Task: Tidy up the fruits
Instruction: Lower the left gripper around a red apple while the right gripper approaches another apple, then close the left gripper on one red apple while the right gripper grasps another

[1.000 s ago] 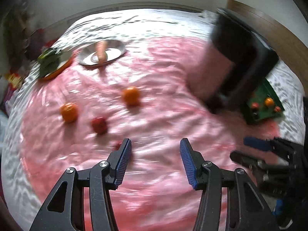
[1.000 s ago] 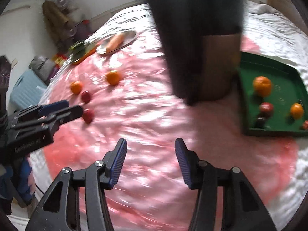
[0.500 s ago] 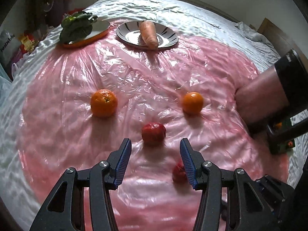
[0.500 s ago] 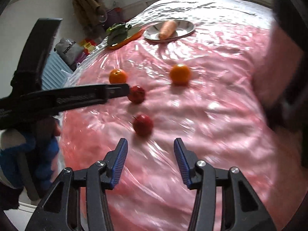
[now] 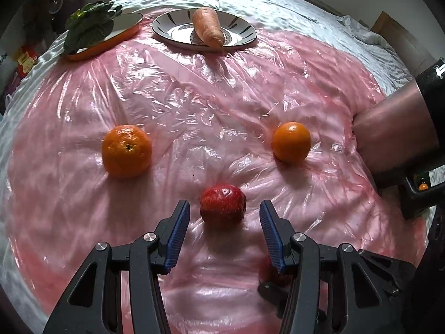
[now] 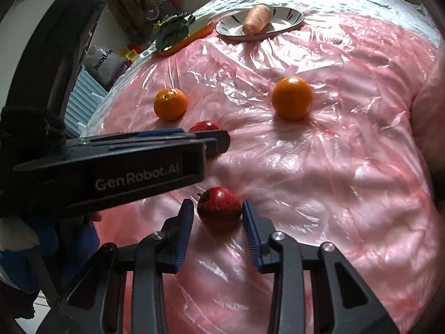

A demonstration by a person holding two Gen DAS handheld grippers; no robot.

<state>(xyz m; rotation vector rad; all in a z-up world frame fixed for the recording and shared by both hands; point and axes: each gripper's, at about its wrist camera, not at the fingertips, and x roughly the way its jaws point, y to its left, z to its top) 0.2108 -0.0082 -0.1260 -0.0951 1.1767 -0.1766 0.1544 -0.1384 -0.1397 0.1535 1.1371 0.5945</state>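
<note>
My left tongs (image 5: 224, 232) are hanging spread over the pink plastic sheet (image 5: 194, 89) on the bed, with the far red apple (image 5: 223, 205) sitting just ahead of the tips, between the two blue pads (image 5: 178, 236) but touching neither. My right tongs (image 6: 217, 232) have just been closing and are flanking the near red apple (image 6: 219, 205); the right pad is looking right up against its skin and the left pad is showing a sliver of gap, so I am not calling it a pinch. Two oranges are lying further up the sheet, one to the left (image 5: 126, 150) and one to the right (image 5: 291, 141). At the far edge a carrot (image 5: 208, 27) is resting on a silver plate (image 5: 244, 34), beside an orange dish (image 5: 122, 32) of leafy greens (image 5: 89, 25).
</note>
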